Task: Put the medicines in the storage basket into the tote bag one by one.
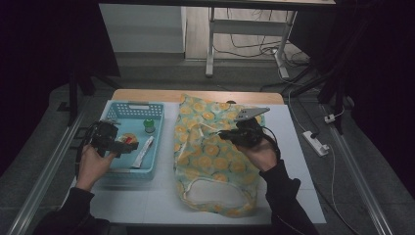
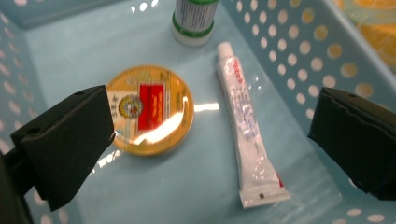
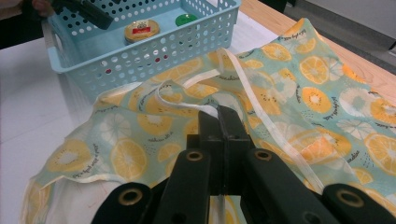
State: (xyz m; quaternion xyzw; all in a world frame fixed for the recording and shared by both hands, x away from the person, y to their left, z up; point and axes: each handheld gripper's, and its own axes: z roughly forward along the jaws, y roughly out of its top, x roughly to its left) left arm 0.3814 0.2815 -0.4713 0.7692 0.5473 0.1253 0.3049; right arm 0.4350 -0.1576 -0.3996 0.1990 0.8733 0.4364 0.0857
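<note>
A light blue perforated basket point(image 1: 132, 105) stands at the table's left. In it lie a round yellow tin point(image 2: 149, 109), a white tube point(image 2: 245, 121) and a green-capped bottle point(image 2: 194, 21). My left gripper point(image 2: 210, 126) hovers over the basket floor, open, its jaws wide apart with the tin by one jaw and the tube between them, touching neither. A cloth bag with a citrus-slice print point(image 1: 210, 161) lies spread out in the middle. My right gripper point(image 3: 219, 112) rests on the bag, shut on its white strap point(image 3: 201, 78), which runs in between the closed jaws.
The basket point(image 3: 140, 56) sits close beside the bag's left edge. A white mat point(image 1: 293, 161) covers the table, with a wooden strip point(image 1: 147, 95) along the far edge. On the floor to the right lies a power strip point(image 1: 315, 142) with cables.
</note>
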